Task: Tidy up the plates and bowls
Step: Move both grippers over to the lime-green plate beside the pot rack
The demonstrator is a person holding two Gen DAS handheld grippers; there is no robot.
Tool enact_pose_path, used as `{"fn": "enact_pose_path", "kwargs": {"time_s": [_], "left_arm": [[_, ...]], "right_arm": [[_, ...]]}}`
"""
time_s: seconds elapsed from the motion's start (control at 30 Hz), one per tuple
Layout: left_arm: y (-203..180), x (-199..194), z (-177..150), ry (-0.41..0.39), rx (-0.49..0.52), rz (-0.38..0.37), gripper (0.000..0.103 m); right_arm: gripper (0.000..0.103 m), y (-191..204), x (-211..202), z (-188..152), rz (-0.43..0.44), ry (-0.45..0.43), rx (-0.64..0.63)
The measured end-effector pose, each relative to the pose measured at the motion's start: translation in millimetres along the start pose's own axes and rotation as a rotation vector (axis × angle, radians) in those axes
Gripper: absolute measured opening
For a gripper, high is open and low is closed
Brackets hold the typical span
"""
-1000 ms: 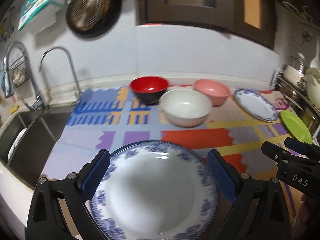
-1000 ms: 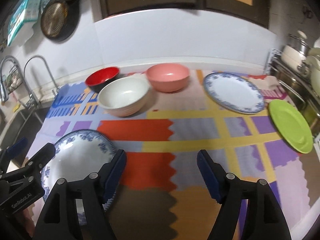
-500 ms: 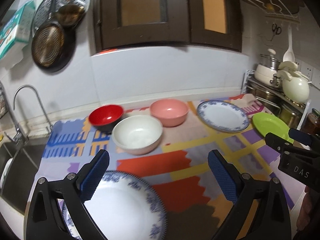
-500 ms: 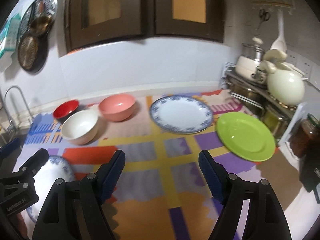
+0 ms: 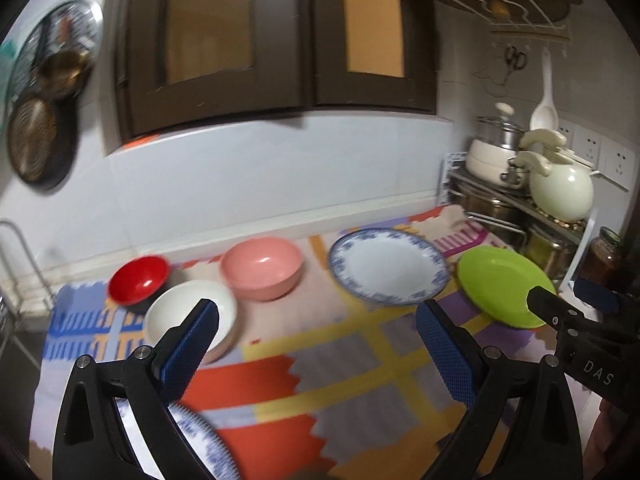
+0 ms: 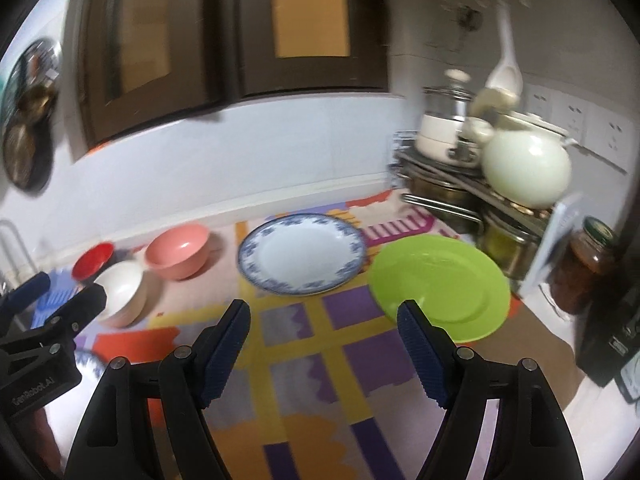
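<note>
We have swung both claws rightward off the near blue-rimmed plate (image 5: pixel 200 444), now low at our left. Our left gripper (image 5: pixel 318 344) and right gripper (image 6: pixel 322 344) both stand spread, holding nothing. Farther off sit the second blue-rimmed plate (image 6: pixel 302 256) and, right of it, the green plate (image 6: pixel 440 280).

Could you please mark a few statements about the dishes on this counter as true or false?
1. The green plate lies to the right of the blue-patterned plate. True.
2. The pink bowl is stacked inside the white bowl. False: it stands on the mat beside it.
3. The right hand-held gripper holds a plate. False: its jaws are open and empty.
4. The red bowl stands nearest the left end. True.
</note>
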State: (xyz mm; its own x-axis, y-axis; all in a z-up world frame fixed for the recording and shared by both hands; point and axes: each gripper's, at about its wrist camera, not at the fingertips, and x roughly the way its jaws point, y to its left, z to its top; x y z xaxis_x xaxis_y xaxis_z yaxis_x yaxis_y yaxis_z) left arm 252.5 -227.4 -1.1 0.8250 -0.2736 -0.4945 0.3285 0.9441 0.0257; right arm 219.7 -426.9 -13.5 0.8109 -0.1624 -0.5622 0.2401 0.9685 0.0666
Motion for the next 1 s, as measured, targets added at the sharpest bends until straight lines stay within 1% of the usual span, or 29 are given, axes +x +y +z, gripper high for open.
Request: {"fn": "enact_pose_path", "kwargs": {"time_s": [0.13, 0.3, 0.43, 0.67, 1.0], "left_arm": [[-30, 12, 12, -0.016, 0.03, -0.05, 0.1], [-68, 31, 22, -0.012, 0.068, -0.112, 0.1], [-95, 46, 28, -0.011, 0.096, -0.162, 0.1], [-131, 71, 37, -0.028, 0.139, -0.234, 0.099], [-165, 120, 33, 0.005, 0.193, -0.277, 0.092]], "right_arm": [[0.077, -28, 3, 6, -0.044, -0.008, 0.049], [0.077, -66, 6, 9, -0.118, -0.023, 0.111], [0.077, -94, 11, 9, -0.156, -0.02, 0.163], [0.077, -128, 23, 9, -0.217, -0.016, 0.22], [0.077, -163, 51, 8, -0.288, -0.008, 0.28]]}}
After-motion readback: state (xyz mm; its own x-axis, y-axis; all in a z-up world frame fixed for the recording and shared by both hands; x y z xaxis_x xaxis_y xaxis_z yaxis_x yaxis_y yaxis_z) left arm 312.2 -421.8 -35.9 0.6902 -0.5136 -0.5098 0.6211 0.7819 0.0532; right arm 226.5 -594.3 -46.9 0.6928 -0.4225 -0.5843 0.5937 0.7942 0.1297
